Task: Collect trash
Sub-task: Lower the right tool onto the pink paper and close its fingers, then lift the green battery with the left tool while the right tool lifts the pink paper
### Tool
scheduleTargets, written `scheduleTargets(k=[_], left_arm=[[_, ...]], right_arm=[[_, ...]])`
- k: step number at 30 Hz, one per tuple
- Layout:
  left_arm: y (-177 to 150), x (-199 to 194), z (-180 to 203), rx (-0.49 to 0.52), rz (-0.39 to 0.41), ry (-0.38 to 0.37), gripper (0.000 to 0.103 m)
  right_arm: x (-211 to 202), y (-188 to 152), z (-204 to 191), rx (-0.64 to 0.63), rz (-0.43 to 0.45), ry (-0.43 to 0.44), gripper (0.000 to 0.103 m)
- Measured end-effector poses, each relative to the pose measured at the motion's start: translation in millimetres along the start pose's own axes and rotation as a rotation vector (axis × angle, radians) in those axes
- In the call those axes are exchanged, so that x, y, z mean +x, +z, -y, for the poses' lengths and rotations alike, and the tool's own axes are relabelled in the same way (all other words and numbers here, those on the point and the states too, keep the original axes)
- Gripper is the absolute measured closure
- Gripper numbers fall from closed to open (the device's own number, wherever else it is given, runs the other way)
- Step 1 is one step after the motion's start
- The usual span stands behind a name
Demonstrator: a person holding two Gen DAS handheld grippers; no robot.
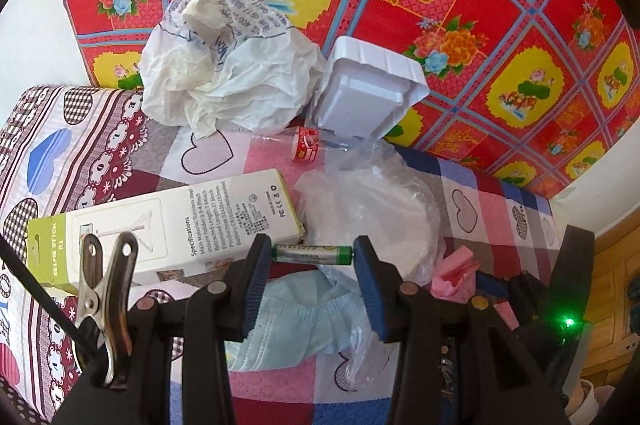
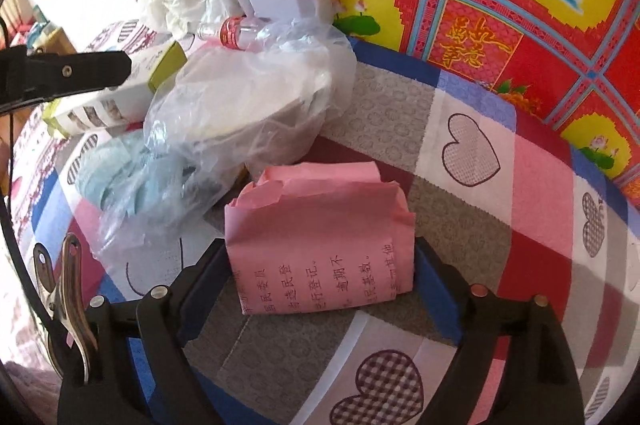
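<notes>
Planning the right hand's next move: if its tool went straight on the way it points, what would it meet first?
Probably the folded pink paper, which already lies between the open right tool's fingers on the patchwork bedcover; depth is hard to judge.

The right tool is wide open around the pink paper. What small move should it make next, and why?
Probably close the right tool on the folded pink paper. The paper lies on the patchwork cloth between the two open fingers, which do not yet seem to press it. The left tool already grips a battery, so it is not free to take it.
</notes>
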State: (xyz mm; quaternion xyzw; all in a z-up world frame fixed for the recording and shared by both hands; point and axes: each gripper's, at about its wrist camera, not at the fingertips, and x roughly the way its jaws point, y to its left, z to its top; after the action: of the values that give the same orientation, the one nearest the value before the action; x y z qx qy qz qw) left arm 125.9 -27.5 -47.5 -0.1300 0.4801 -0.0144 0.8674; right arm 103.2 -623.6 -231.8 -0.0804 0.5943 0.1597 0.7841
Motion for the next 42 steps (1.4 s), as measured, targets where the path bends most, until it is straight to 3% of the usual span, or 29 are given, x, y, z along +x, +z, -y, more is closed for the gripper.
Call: scheduleTargets(k=[3,12,42], left_arm=[[-1.8,-1.4,-0.8,0.005,-0.002,-0.005,0.058],[-5.3,-3.9,3.2,0.029,-0.01,-0.018,0.058],[-25.3,-11.7,60.0,0.209,-0.066,-0.061,0.058]], right_arm=[[4.1,-1.6,-8.5,0.001,-0.003,-0.027,0.018],[-6.1,-11.3,-10.0,0.091,0.022,0.015,0.02],[-92.7,-70.9,18.3,0.332,0.154,-0.016,0.02]])
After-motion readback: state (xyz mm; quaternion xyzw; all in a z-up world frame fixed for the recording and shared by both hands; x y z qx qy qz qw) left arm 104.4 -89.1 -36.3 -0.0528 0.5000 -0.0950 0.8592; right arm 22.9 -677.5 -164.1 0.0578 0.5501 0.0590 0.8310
